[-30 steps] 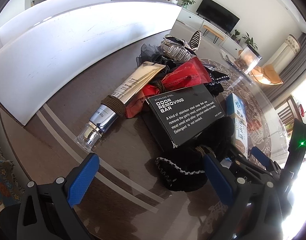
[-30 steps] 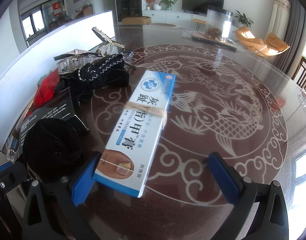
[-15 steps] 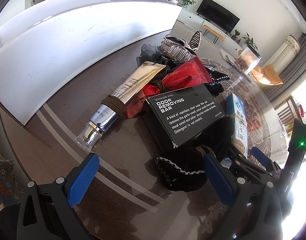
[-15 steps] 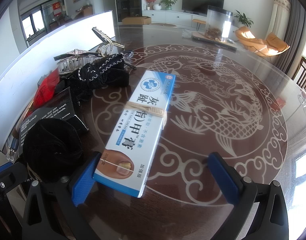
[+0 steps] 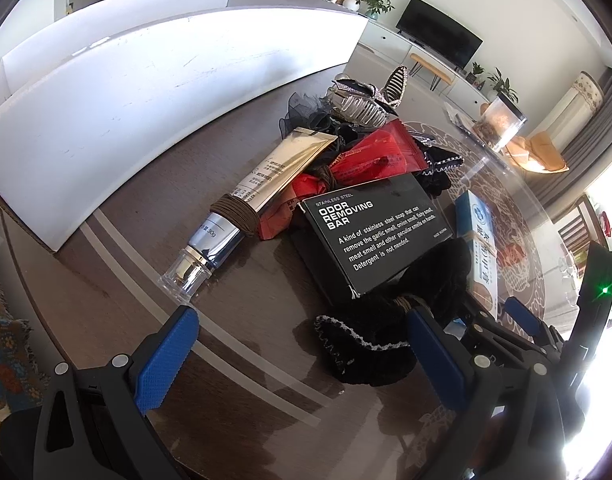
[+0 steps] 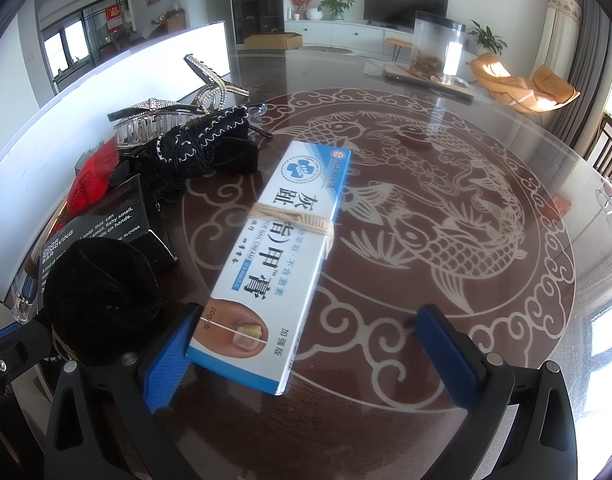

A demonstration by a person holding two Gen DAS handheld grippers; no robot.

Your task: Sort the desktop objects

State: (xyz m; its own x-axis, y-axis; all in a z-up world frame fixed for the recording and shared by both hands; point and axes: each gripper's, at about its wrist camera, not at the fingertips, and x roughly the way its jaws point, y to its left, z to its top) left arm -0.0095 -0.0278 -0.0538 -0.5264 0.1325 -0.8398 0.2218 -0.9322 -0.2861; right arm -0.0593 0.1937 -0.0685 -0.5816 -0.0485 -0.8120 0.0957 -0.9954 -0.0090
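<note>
Nothing moves since earlier | left gripper (image 5: 302,354) wide open, empty | right gripper (image 6: 309,354) wide open, box (image 6: 278,260) between jaws, ungrasped | sorting not started

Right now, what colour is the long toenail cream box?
White and blue long toenail cream box, tied with cream string; clearest in the right wrist view.

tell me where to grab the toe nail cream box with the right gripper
Grip the toe nail cream box across its narrow width at the near end, coming straight ahead. It lies flat, lengthwise away from the open right gripper, whose left finger already sits beside that end.
</note>
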